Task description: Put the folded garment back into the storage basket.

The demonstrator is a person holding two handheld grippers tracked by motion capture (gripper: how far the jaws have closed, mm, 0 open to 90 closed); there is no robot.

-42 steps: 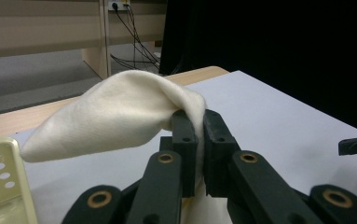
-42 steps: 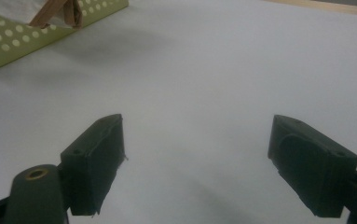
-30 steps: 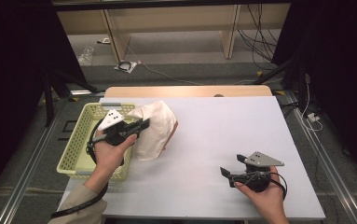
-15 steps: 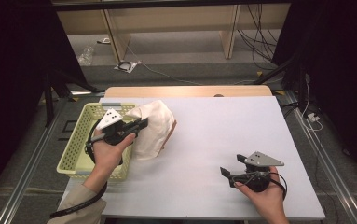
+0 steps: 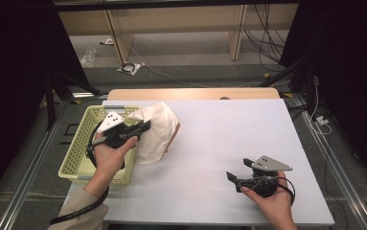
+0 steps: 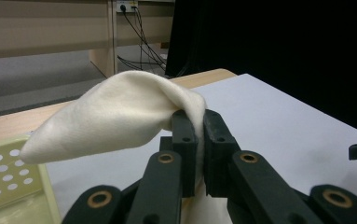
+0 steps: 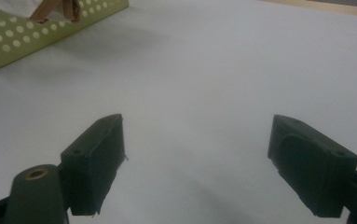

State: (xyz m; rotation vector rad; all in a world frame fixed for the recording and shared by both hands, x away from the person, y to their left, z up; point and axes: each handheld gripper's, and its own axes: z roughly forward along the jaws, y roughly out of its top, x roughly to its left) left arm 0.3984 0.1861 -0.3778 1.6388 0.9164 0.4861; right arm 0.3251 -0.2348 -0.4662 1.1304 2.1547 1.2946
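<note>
the white table [image 5: 229,143] is the biggest thing i'm working over, and most of it lies bare between my two hands. at its left edge sits the yellow basket [image 5: 78,155], perforated and low-walled. the cream cloth [image 5: 157,129] hangs lifted just beside the basket's right rim, its lower end draped down toward the table. my left gripper [image 5: 140,128] has its jaws pressed together on a fold of that cloth, which the left gripper view makes plain: the fabric [image 6: 120,109] is squeezed between the two black tips and balloons out above them. my right gripper [image 5: 234,179] rests low near the table's front right, well apart from the cloth, jaws spread with nothing between them.

what worries me: the pinch catches only a thin edge, so i judge a quick swing could let the cloth slide free and drop half over the basket rim. the trailing end could also snag that rim and tip the light basket. and with the right gripper so far off, it can't steady anything in time.
</note>
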